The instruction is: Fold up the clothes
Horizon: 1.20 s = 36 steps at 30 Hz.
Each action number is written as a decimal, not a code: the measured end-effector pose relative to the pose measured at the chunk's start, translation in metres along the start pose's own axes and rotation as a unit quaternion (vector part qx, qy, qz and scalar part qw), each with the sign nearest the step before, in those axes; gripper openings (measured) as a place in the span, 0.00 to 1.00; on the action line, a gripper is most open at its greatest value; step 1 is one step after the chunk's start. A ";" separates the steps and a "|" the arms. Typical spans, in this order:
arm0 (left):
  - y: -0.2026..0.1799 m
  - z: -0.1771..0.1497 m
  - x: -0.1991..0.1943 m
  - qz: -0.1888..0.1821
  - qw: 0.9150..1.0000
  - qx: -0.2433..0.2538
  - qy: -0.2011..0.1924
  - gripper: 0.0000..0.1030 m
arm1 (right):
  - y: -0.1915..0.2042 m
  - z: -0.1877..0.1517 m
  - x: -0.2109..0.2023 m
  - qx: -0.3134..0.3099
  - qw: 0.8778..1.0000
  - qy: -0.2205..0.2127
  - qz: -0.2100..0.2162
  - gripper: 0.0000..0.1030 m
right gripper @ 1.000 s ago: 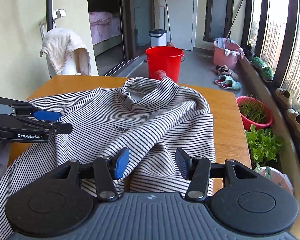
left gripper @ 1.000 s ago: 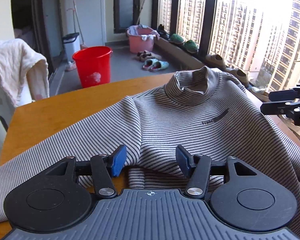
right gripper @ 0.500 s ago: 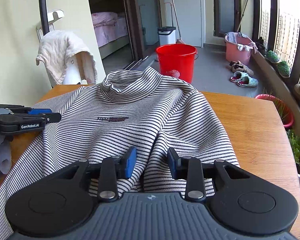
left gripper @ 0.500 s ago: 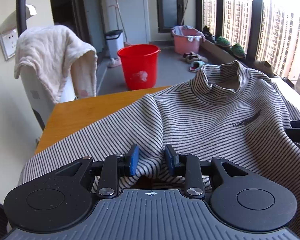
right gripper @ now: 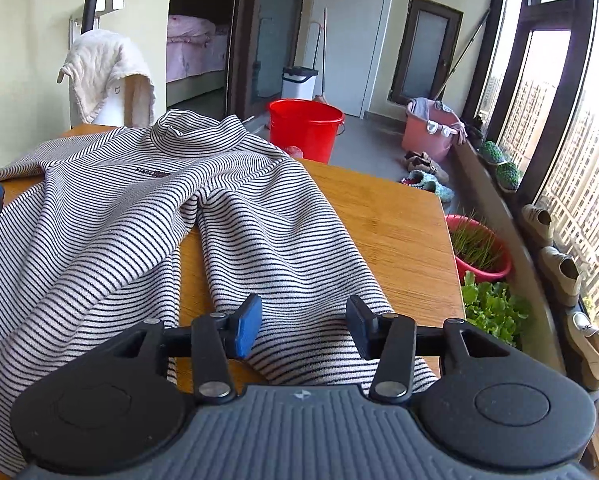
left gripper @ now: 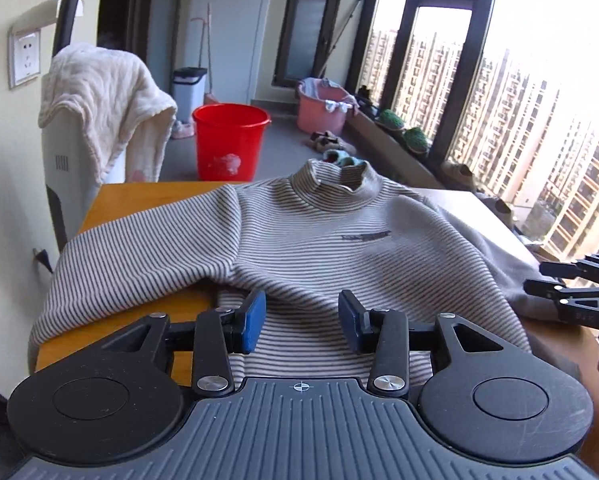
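Observation:
A grey-and-white striped turtleneck sweater (left gripper: pixel 319 240) lies front up on the wooden table (left gripper: pixel 147 200), collar at the far end. My left gripper (left gripper: pixel 301 320) hovers just over its near hem, jaws opening, blue pads apart and not pressing the cloth. In the right wrist view the sweater (right gripper: pixel 111 208) spreads to the left and its sleeve (right gripper: pixel 283 248) runs toward me. My right gripper (right gripper: pixel 303 326) stands over the sleeve's near end, jaws opening, pads clear of the fabric. The right gripper (left gripper: pixel 567 284) also shows at the left wrist view's right edge.
A white chair draped with a towel (left gripper: pixel 99 100) stands at the table's far left corner. A red bucket (right gripper: pixel 305 128) and a pink basin (right gripper: pixel 429 130) sit on the floor beyond. Potted greens (right gripper: pixel 487 280) and shoes line the window sill beside the table's right edge (right gripper: pixel 447 248).
Half a second ago both grippers' jaws were narrowed around bunched cloth; now both are wider and the fabric lies loose under them. The sweater lies flatter and more spread out.

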State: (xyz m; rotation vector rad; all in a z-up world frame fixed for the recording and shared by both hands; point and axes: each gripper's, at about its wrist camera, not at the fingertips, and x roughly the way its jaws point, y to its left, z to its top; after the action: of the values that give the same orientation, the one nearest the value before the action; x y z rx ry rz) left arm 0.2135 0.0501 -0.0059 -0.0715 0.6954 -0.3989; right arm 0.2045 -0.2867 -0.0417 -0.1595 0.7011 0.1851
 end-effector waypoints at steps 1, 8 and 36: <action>-0.009 -0.007 -0.001 -0.020 1.000 0.006 0.009 0.47 | -0.002 0.000 0.003 0.009 1.000 0.003 0.007 0.40; -0.041 -0.030 -0.004 -0.034 0.999 0.027 0.023 0.57 | -0.015 0.027 -0.020 0.092 0.993 -0.053 0.044 0.00; -0.044 -0.052 -0.030 -0.052 0.998 0.007 0.022 0.92 | -0.029 0.048 -0.024 0.041 0.997 -0.047 -0.034 0.12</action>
State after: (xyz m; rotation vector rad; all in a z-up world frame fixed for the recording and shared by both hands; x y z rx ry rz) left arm 0.1448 0.0239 -0.0195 -0.0855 0.7350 -0.5068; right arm 0.2233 -0.3078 0.0127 -0.0950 0.6068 0.0969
